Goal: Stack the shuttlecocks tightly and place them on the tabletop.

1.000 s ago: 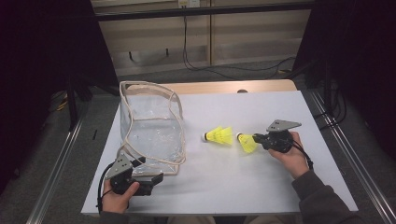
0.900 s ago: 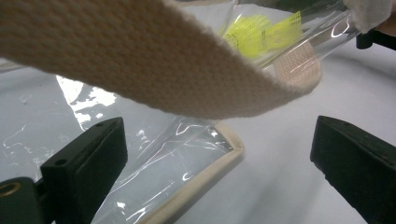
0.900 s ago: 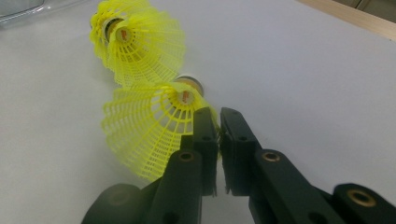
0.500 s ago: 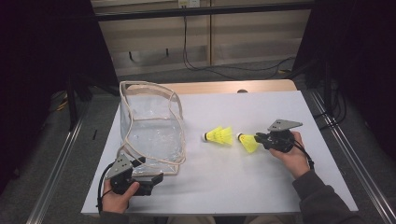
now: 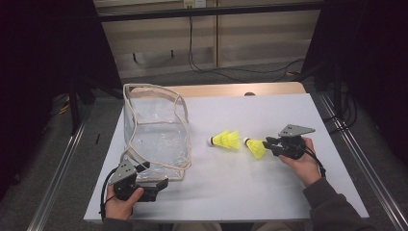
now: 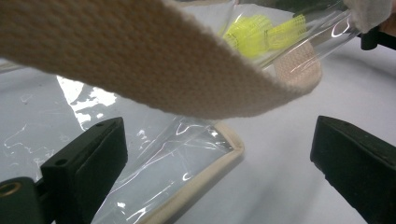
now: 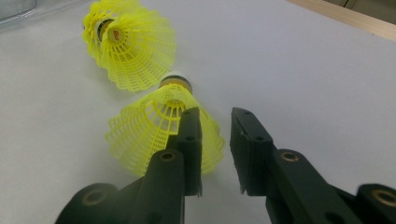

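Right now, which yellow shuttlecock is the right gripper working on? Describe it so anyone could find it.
On the white table, right of the clear bag, lie two yellow shuttlecocks. It is the shuttlecock nearer the right gripper, its skirt at the jaws; the other shuttlecock lies toward the bag.

A white tabletop occupies the centre of the high view, with a strip of bare pale wood exposed along its far edge and a small dark mark at the boundary. Metal rails run along the left side of the table, and matching rails run along the right. Grey floor lies beyond the far edge, crossed by loose black cables. A light beige panelled wall closes the background, crossed near its top by a dark horizontal bar. Black drapes hang at the left, and more black drapes at the right. Lighting is even and falls from above.
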`<state>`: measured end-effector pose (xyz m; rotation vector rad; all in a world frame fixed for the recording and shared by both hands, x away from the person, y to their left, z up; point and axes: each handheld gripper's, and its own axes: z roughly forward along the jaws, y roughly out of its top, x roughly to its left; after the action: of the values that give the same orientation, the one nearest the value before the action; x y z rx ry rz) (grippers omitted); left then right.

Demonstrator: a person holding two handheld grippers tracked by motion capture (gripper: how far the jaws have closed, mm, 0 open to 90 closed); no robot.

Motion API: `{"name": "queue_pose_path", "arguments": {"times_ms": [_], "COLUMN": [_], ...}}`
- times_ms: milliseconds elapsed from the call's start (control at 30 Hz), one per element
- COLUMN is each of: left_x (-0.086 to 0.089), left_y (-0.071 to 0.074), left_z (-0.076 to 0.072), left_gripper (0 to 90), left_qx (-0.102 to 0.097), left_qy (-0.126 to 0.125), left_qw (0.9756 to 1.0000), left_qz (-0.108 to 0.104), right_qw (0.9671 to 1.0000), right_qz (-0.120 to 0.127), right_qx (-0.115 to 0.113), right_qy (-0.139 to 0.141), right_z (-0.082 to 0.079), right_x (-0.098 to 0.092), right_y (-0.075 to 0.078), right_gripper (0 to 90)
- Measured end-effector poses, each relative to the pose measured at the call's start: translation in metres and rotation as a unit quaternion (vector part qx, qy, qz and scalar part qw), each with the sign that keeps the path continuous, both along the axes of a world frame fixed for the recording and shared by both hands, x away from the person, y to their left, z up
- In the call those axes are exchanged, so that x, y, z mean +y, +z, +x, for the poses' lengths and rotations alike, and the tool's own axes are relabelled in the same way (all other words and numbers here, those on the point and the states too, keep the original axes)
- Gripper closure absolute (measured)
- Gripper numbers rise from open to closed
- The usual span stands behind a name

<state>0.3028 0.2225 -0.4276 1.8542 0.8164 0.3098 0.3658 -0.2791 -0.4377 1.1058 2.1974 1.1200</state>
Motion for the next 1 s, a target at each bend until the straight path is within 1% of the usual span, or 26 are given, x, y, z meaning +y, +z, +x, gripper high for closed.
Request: {"name": "queue_pose_path", "arguments": {"times_ms": [67,267,367,433,467,500,533,667,733,800,900,933,1000], "left_x": [0.0,0.0,0.0,0.0,0.0,0.0,0.0,0.0,0.0,0.0,-0.001,-0.001,-0.001], "left_y": [0.0,0.0,0.0,0.0,0.0,0.0,0.0,0.0,0.0,0.0,0.0,0.0,0.0], "left_z": [0.0,0.0,0.0,0.0,0.0,0.0,0.0,0.0,0.0,0.0,0.0,0.0,0.0], "left_gripper": [3.8,3.8,3.8,3.8,3.8,3.8,3.8,3.8,3.8,3.8,3.8,3.8,3.8], "left_qx": [0.0,0.0,0.0,0.0,0.0,0.0,0.0,0.0,0.001,0.0,0.0,0.0,0.0], "left_qy": [0.0,0.0,0.001,0.0,0.001,0.001,0.001,0.002,0.001,0.002,0.002,0.002,0.002], "left_qw": [1.0,1.0,1.0,1.0,1.0,1.0,1.0,1.0,1.0,1.0,1.0,1.0,1.0], "left_qz": [-0.001,0.002,0.002,0.002,0.002,0.002,0.002,0.001,0.002,0.001,0.001,0.001,0.001], "right_qw": [1.0,0.9999,0.9998,0.9996,0.9995,0.9993,0.9992,0.9986,0.9982,0.9978,0.9973,0.9971,0.9962], "right_qz": [0.005,0.012,0.019,0.026,0.03,0.034,0.037,0.05,0.056,0.062,0.07,0.074,0.085], "right_qx": [0.0,-0.005,-0.003,-0.003,-0.002,-0.002,0.001,0.004,0.004,0.005,0.006,0.01,0.013], "right_qy": [-0.005,-0.001,-0.005,-0.008,-0.009,-0.014,-0.018,-0.019,-0.022,-0.023,-0.021,-0.019,-0.017], "right_z": [-0.002,-0.007,-0.011,-0.013,-0.013,-0.014,-0.015,-0.018,-0.02,-0.022,-0.024,-0.025,-0.026], "right_x": [-0.001,-0.003,-0.003,-0.004,-0.005,-0.005,-0.005,-0.006,-0.006,-0.006,-0.004,-0.003,0.0], "right_y": [0.001,0.005,0.007,0.008,0.008,0.008,0.008,0.009,0.01,0.011,0.013,0.013,0.014], "right_gripper": [70.7,66.8,64.9,62.2,60.0,55.8,54.5,53.8,50.4,49.6,44.8,43.3,37.5]}}
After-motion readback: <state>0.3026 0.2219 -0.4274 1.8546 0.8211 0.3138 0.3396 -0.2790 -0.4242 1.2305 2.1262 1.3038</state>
